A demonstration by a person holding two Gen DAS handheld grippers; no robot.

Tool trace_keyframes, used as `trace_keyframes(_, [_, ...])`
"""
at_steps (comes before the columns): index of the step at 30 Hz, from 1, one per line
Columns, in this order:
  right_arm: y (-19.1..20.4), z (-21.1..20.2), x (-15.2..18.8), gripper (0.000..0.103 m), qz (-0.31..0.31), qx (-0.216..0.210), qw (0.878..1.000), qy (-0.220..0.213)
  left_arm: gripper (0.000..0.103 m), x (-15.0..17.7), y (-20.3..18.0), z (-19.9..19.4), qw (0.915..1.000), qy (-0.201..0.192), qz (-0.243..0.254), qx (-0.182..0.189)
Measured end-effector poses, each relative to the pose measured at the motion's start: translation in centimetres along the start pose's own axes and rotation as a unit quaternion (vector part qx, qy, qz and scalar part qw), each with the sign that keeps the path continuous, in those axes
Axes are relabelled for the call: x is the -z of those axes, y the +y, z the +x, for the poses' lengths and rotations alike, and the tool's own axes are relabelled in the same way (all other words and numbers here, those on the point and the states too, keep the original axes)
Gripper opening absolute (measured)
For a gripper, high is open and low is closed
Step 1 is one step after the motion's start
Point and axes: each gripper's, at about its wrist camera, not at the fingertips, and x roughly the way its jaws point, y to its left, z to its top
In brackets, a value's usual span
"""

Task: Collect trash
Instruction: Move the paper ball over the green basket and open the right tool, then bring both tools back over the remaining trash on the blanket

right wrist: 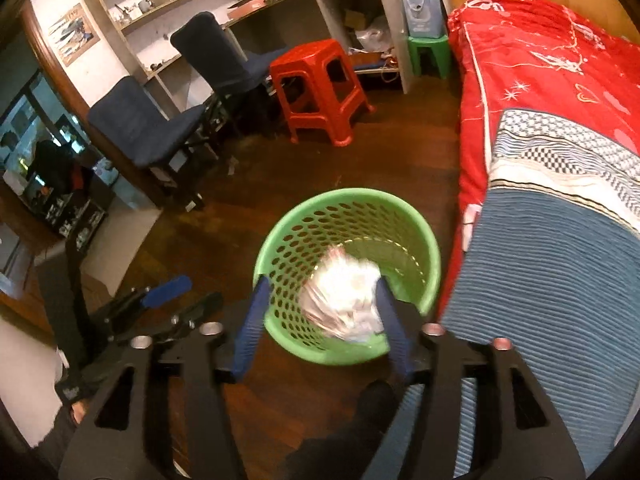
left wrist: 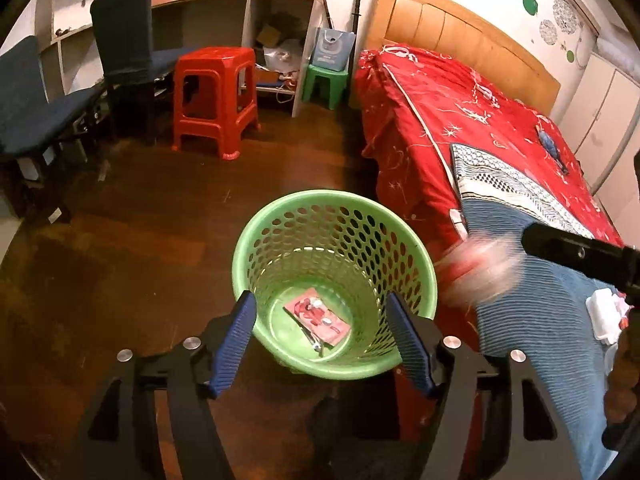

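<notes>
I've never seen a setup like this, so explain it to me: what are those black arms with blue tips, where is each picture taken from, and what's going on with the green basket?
There is no robot here. A person holds a two-finger claw in each hand, and a camera on each looks forward. One picture is from the left claw, open and empty above the basket, which stands on the floor beside the bed. A pink packet lies inside. The other is from the right claw, also over the basket. Its jaws stand apart with a blurred, crumpled wrapper between them, apparently dropping in.
</notes>
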Motion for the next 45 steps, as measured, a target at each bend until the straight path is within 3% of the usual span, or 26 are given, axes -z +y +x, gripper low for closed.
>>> trace_keyframes(4, [-0.1, -0.7, -0.2, 0.069, 0.010, -0.008, 1.000, -0.009, 0.069, 0.0, -0.1, -0.1, 1.0000, 0.002, -0.002, 0.000])
trace_keyframes(11, [-1.1, -4.5, 1.3, 0.072, 0.002, 0.025, 0.999, -0.031, 0.071, 0.1, -1.8, -1.2, 0.9999, -0.005, 0.007, 0.009])
trace_keyframes(24, [-9.1, -15.6, 8.0, 0.079, 0.078, 0.110, 0.987, -0.087, 0.073, 0.8, -9.7, -2.8, 0.9966, -0.006, 0.058, 0.059])
trace_keyframes(31, [-14.0, -21.0, 12.9, 0.082, 0.115, 0.196, 0.968, -0.105, 0.073, 1.4, -14.5, -3.2, 0.9923, -0.002, 0.089, 0.086])
trace_keyframes(36, [-17.9, -24.0, 16.7, 0.089, 0.153, 0.263, 0.947, -0.107, 0.073, 1.9, -16.8, -3.3, 0.9893, 0.005, 0.103, 0.103])
trace_keyframes(45, [-22.8, -25.4, 21.3, 0.090, 0.235, 0.294, 0.922, -0.092, 0.073, 2.5, -20.4, -2.9, 0.9849, 0.015, 0.121, 0.123])
